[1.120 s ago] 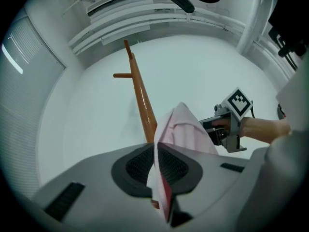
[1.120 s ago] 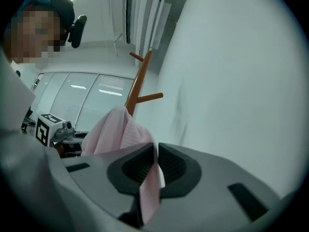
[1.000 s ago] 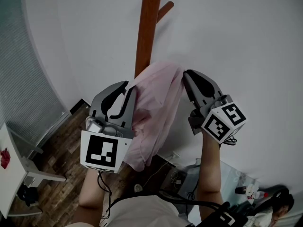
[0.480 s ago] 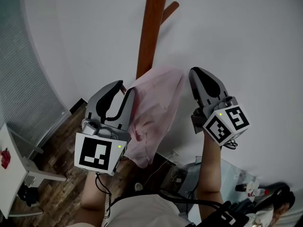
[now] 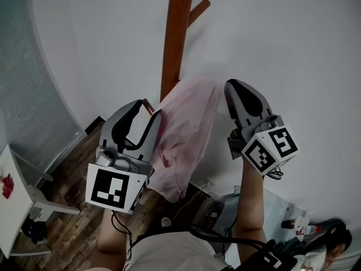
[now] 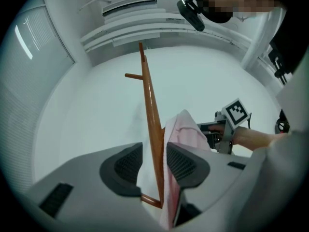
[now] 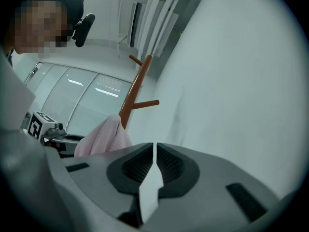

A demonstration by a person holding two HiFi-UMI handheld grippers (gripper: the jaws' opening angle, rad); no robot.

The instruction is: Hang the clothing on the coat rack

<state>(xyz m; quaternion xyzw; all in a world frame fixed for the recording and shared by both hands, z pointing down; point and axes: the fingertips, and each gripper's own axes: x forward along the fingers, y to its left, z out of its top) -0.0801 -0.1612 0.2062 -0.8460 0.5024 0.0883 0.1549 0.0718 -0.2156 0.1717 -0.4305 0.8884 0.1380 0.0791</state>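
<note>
A: Where do we have the pink garment?

B: We hold it up against the brown coat rack, between our two tools. Its top lies at the pole, below the upper peg, and the rest hangs down loose.

A: And our left tongs?

B: We see them standing apart, with the pole running up through the gap. The garment lies along the inner pad of the jaw on the right of that view. A gap shows between the other pad and the pole, so nothing is clamped there. A lower peg crosses just under the jaws.

A: Our right tongs?

B: Almost closed. We see a thin pale strip of the cloth pinched between the pads and spilling out below them. In the head view their tips meet the garment's upper corner, near the white wall.

A: Does it sit on a peg?

B: We cannot tell.
</note>
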